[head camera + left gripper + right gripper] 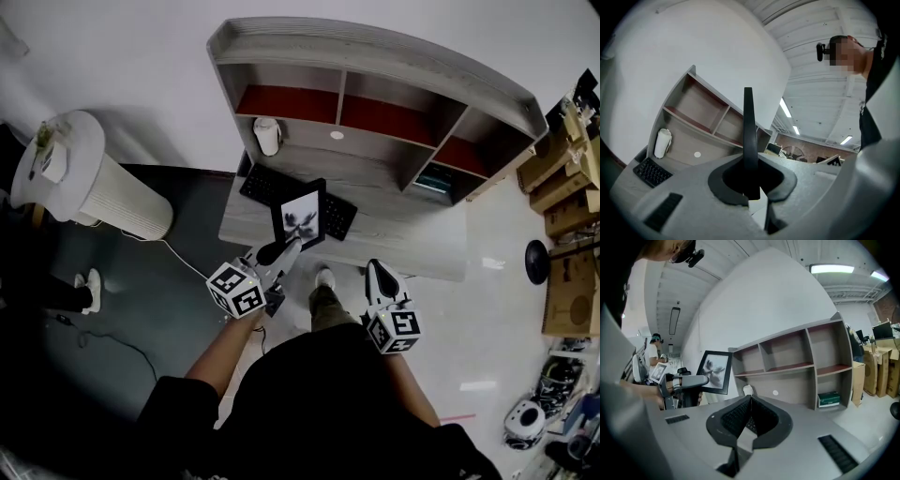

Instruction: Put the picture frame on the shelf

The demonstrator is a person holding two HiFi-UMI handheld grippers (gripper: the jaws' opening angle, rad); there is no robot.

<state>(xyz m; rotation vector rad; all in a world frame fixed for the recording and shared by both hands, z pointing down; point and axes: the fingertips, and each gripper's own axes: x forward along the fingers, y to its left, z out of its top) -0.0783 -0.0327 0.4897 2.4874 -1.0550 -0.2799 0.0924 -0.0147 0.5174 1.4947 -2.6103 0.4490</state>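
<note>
With left hand-held gripper, pinches picture frame by its lower border, upright above the near edge of the table, short of the shelf. Looks light, stiff, likely glazed: fragile, slick on the pane, so best taken by the solid border. Shows right hand-held gripper shut, empty.

The left gripper clamped the frame, seen edge-on and upright; behind it at left stood the shelf, with a keyboard below.
</note>
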